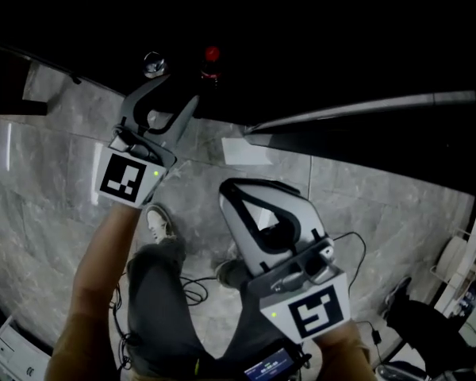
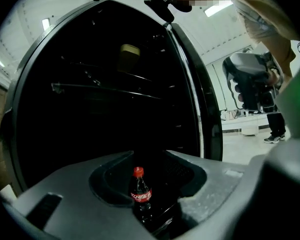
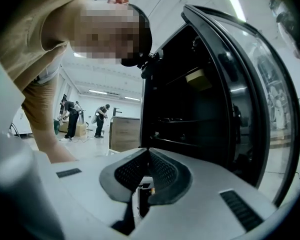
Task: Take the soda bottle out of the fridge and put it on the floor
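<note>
Grey stone floor point(image 1: 55, 213) fills most of the head view. Close by, low in the middle of that view, the right gripper point(image 1: 232, 187) hangs over the floor. Its jaws are pressed together and hold nothing. Beside it are the person's grey legs point(image 1: 155, 284) and a white shoe point(image 1: 160, 222). Thin cables point(image 1: 192, 290) lie on the floor next to them.

Further up, at the upper left, the left gripper point(image 1: 182, 90) points into the dark fridge point(image 2: 90, 114). Its jaws stand partly apart and squeeze nothing. The bottle point(image 2: 140, 194) stands upright just past the jaw tips, lined up with the gap between them. It shows in the lower middle of the left gripper view. It has a red cap and a red label, and it is down low in the fridge.

At the right of the right gripper view, the door point(image 3: 260, 84) is swung open. Higher up inside the fridge, a shelf point(image 2: 100, 90) crosses the dark. A small yellow box point(image 2: 129, 53) sits near the top. At the left of the right gripper view, two people point(image 3: 101, 115) stand far off.
</note>
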A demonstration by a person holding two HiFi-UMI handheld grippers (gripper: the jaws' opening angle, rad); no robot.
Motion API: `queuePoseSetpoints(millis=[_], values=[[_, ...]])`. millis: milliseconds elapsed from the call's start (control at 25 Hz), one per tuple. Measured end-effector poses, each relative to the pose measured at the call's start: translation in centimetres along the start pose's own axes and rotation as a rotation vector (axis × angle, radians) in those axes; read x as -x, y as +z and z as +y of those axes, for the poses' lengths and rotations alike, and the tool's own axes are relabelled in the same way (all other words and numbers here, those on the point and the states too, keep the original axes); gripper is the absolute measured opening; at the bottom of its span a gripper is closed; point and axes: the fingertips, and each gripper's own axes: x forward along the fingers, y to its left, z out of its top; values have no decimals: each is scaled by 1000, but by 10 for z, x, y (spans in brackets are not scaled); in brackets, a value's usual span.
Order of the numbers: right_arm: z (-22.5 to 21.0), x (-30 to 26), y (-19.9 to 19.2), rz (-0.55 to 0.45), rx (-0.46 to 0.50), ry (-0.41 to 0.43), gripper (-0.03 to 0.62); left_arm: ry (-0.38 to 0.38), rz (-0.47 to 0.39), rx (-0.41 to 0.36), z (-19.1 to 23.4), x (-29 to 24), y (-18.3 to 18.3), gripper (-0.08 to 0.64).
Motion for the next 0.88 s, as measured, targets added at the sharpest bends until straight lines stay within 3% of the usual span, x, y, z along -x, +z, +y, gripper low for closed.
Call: queuePoseSetpoints(millis=[240, 480, 640, 880], values=[[-16, -6, -41, 12, 31, -27, 2, -28, 10, -10, 1, -26, -37, 189], [-27, -20, -80, 15, 84, -41, 2, -25, -5, -76, 1, -45, -66, 213], [-25, -33, -98, -20, 149, -17, 3, -22, -52, -120, 7, -57, -76, 235], [-21, -31, -134, -69, 287, 4, 2, -79, -62, -111, 0, -71, -99, 282]])
